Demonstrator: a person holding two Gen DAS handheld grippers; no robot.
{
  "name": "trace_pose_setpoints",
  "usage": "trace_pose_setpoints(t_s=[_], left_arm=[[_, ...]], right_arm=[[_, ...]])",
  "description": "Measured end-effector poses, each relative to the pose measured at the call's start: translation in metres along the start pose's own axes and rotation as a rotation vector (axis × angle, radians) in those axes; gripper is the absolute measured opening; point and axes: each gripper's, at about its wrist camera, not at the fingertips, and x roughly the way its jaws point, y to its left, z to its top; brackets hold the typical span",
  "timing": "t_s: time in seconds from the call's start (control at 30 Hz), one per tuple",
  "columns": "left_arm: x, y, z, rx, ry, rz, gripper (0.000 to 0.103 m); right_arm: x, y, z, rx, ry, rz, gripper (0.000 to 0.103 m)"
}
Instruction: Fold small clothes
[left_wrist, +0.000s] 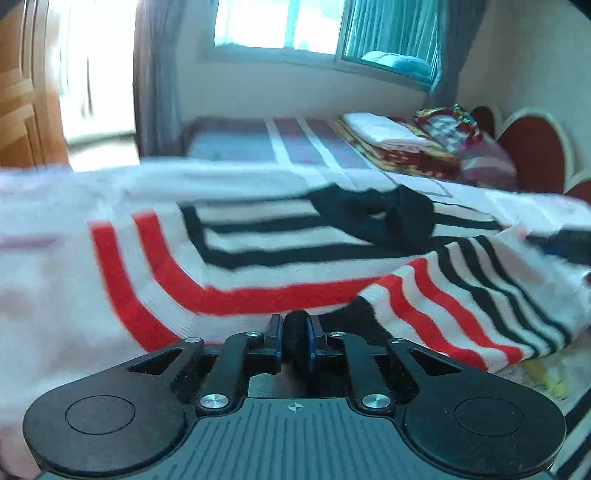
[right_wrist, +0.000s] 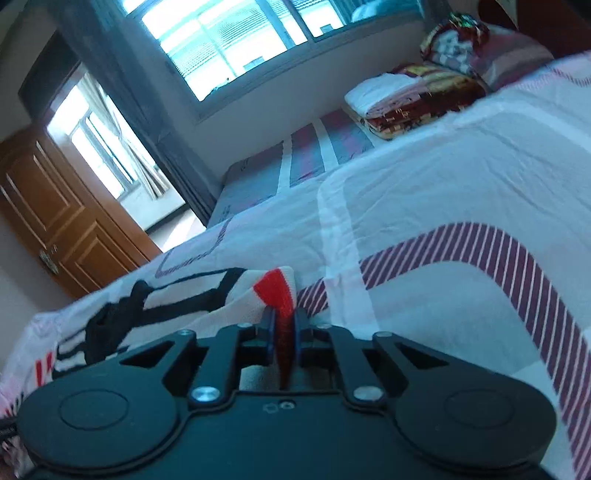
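Both tools (left_wrist: 296, 325) (right_wrist: 283, 325) clamped on striped garment (left_wrist: 258, 266) edges, bed (right_wrist: 443, 177) beyond.

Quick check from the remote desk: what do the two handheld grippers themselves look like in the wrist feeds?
Both match. The left gripper and right gripper have matte black bodies with two round lobes, angular black linkage arms and silver screw heads. The fingers carry blue pads. The left's base is grey and ribbed with a small crosshair mark. No cables, hands or sleeves show.

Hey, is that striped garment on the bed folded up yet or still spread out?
Mostly spread. The striped garment lies wide across the bed, one striped part lapped over at the right.
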Motion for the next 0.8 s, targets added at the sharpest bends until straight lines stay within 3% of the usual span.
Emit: trace_pose_setpoints(t_s=[0.03,0.07,0.13,0.2,0.27,0.33,0.37,0.47,0.53,0.63,0.73,0.8], left_arm=[[-0.009,-0.006,0.002,0.03,-0.037,0.018,0.012],[-0.015,-0.013,0.005,0.051,-0.062,0.037,0.012],[-0.019,-0.033,0.015,0.067,-0.112,0.045,0.012],[-0.009,-0.061,0.026,0.096,-0.113,-0.025,0.012],[0.001,-0.09,0.035,0.134,-0.122,-0.002,0.012],[0.002,-0.1,0.043,0.104,-0.131,0.067,0.012],[0.0,-0.096,0.044,0.081,-0.142,0.066,0.012],[-0.009,-0.067,0.037,0.033,-0.142,0.172,0.012],[-0.014,-0.042,0.036,-0.062,-0.144,0.193,0.012],[-0.012,-0.042,0.038,-0.084,-0.15,0.152,0.012],[0.003,-0.084,0.034,0.006,-0.134,0.052,0.012],[0.017,-0.11,0.033,0.043,-0.114,-0.014,0.022]], right_arm=[[-0.009,0.006,0.001,-0.027,-0.027,-0.023,0.042],[-0.018,0.013,0.001,-0.065,-0.054,-0.026,0.05],[-0.031,0.029,0.0,-0.154,-0.067,0.009,0.044],[-0.029,0.048,-0.004,-0.236,-0.055,0.015,0.031],[-0.02,0.065,-0.011,-0.303,-0.026,0.024,0.016],[-0.012,0.079,-0.019,-0.356,-0.004,0.025,0.015],[-0.01,0.084,-0.023,-0.375,0.0,0.027,0.015],[-0.012,0.081,-0.026,-0.378,0.002,0.031,0.017],[-0.016,0.071,-0.024,-0.361,-0.008,0.03,0.019],[-0.016,0.057,-0.02,-0.292,-0.024,0.028,0.021],[-0.012,0.057,-0.019,-0.273,-0.031,0.037,0.021],[-0.008,0.063,-0.02,-0.285,-0.024,0.041,0.022]])
